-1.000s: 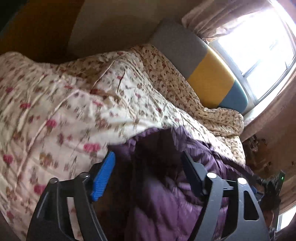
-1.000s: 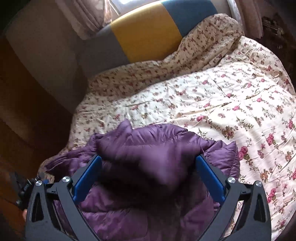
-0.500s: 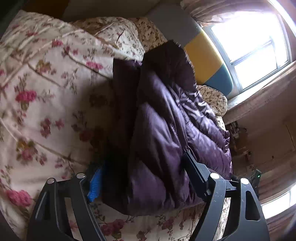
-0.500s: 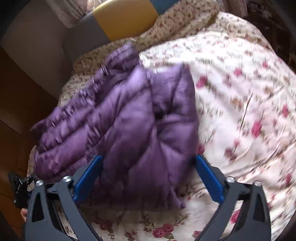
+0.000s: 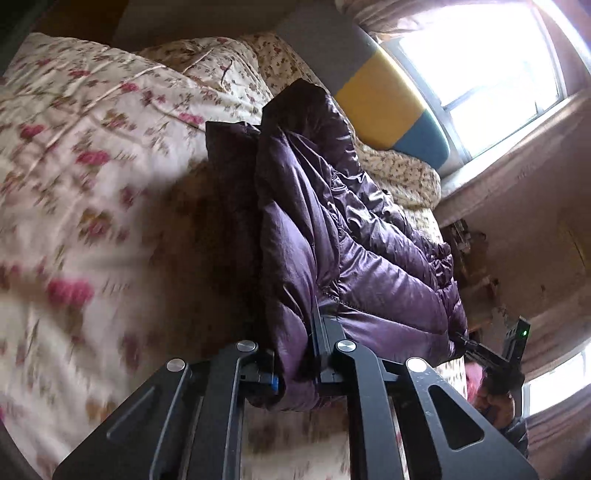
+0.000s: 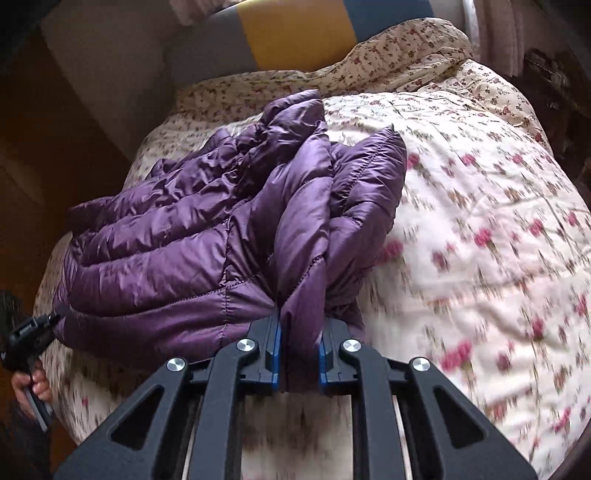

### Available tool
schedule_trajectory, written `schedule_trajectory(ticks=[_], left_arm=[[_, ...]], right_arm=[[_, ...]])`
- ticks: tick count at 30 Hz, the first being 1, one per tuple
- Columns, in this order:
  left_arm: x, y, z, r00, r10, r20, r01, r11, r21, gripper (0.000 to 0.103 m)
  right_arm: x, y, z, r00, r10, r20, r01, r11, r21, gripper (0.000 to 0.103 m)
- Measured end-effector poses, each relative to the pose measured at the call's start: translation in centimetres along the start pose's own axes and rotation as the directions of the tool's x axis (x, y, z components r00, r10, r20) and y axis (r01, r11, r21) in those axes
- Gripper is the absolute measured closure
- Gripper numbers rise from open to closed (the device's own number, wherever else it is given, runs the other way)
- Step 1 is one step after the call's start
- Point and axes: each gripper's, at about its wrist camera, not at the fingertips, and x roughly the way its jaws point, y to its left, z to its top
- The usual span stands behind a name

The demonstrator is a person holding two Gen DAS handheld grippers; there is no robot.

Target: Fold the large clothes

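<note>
between the blue pads of your left gripper (image 5: 295,354) sits a bunched fold of the purple puffer jacket (image 5: 332,229); the jaws are closing and already pinch the fabric at its near hem. between the pads of your right gripper (image 6: 298,350) a thick pleat of the same jacket (image 6: 207,229) is squeezed too, those jaws also closing onto it, the padding bulging up above the fingers.

from both grips the jacket runs away from you across the floral quilt (image 6: 480,221), lying in a rumpled, partly doubled heap with its quilted panels shining in the window light. in the right wrist view one edge stands up as a ridge toward the headboard (image 6: 295,33), which is striped grey, yellow and blue. in the left wrist view the jacket's far end rises dark against the same headboard (image 5: 384,107), with the bright window (image 5: 480,66) behind it.

at the far right of the left view you can see your other hand (image 5: 495,398) on its black handle; at the far left of the right view the opposite hand (image 6: 33,380) shows likewise. the quilt near the cameras is smeared with blur.
</note>
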Motion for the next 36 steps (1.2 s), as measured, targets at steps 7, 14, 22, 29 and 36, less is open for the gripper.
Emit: schedule_trajectory(ticks=[7, 14, 22, 29, 36], left_arm=[[-4.4, 0.1, -7.2, 0.999, -0.017, -0.041, 0.019, 0.999, 0.041, 0.091], [-7.9, 0.2, -12.7, 0.999, -0.024, -0.042, 0.026, 0.999, 0.039, 0.091], [-9.7, -0.6, -14.2, 0.999, 0.015, -0.046, -0.012, 0.998, 0.068, 0.084], [-10.3, -0.3, -10.4, 0.999, 0.018, 0.047, -0.019, 0.999, 0.026, 0.044], [-6.3, -1.0, -4.3, 0.997, 0.064, 0.039, -0.063, 0.998, -0.018, 0.044]], right_arm=[[-5.1, 0.5, -8.3, 0.999, 0.001, -0.043, -0.003, 0.999, -0.035, 0.09], [-8.6, 0.6, -14.2, 0.998, 0.0, -0.062, -0.001, 1.0, -0.026, 0.09], [-10.4, 0.8, -14.9, 0.998, -0.053, -0.047, 0.051, 0.998, -0.043, 0.057], [-10.8, 1.3, -10.9, 0.996, -0.078, 0.048, 0.079, 0.996, -0.036, 0.037], [-4.9, 1.8, -4.7, 0.985, -0.167, 0.037, 0.166, 0.986, 0.024, 0.037]])
